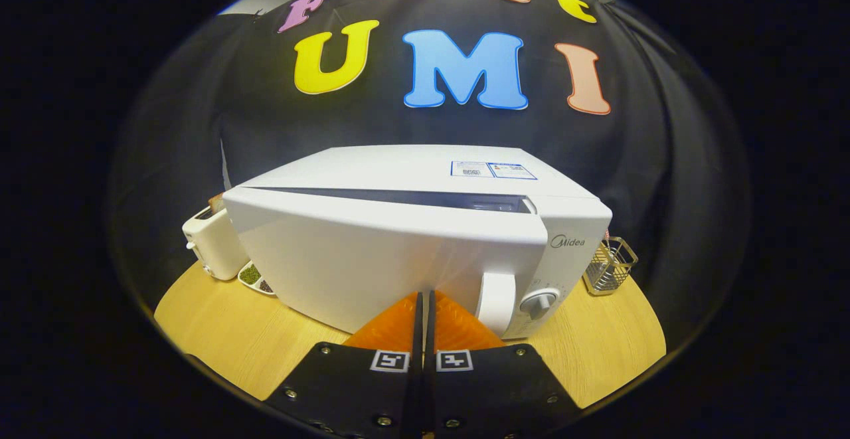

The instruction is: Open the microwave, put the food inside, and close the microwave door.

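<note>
Gripper (425,306) fingers pressed together, only thin slit btwn them, holding nothing. Tips touching or just short of white boxy microwave (425,226) door front, low down, a bit left of white curved door handle (496,301). Handle runs vertical, w/ round dial (539,303) beside it on right. Door slightly ajar: dark gap along top edge, so prob. being pushed shut. Food not visible. Cream toaster (209,243) left, wire basket (609,265) right, all on round wooden bench (226,333)
</note>
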Demonstrator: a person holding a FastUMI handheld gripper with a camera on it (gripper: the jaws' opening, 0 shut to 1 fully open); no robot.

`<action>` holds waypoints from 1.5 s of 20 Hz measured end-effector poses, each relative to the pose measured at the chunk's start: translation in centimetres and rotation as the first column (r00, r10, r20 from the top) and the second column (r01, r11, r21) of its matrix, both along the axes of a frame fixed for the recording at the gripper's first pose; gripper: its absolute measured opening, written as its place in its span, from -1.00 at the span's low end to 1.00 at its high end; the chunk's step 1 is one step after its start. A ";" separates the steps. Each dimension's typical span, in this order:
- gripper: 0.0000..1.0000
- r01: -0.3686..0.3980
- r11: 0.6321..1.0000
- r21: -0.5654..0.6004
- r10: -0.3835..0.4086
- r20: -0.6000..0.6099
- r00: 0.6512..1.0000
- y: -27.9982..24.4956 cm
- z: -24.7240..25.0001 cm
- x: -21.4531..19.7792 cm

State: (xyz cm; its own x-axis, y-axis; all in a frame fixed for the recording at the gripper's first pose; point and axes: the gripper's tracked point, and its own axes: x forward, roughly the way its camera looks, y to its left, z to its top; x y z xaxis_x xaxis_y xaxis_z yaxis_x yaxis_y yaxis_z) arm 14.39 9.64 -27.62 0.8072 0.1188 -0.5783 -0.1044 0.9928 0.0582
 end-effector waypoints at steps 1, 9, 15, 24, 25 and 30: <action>-0.99 0.011 1.000 0.000 -0.011 0.001 1.000 -0.1 -0.2 0.5; -0.99 0.031 0.998 -0.051 -0.029 0.034 0.999 -0.5 -0.4 1.6; -0.99 0.006 0.996 -0.086 -0.003 0.033 0.999 -0.7 -0.6 2.1; -0.98 0.018 0.995 -0.097 -0.008 0.105 0.994 -0.5 4.3 -1.0; -0.99 0.024 0.995 -0.096 -0.012 0.125 0.992 -0.6 5.3 -1.6; -0.99 0.048 0.997 -0.067 -0.034 0.189 0.981 -1.1 9.8 -5.4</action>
State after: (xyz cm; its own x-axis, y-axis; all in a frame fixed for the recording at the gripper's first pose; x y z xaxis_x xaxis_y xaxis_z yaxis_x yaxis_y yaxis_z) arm 9.00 8.55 -17.77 0.9054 0.0473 -0.4219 -0.0658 0.9974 -0.0294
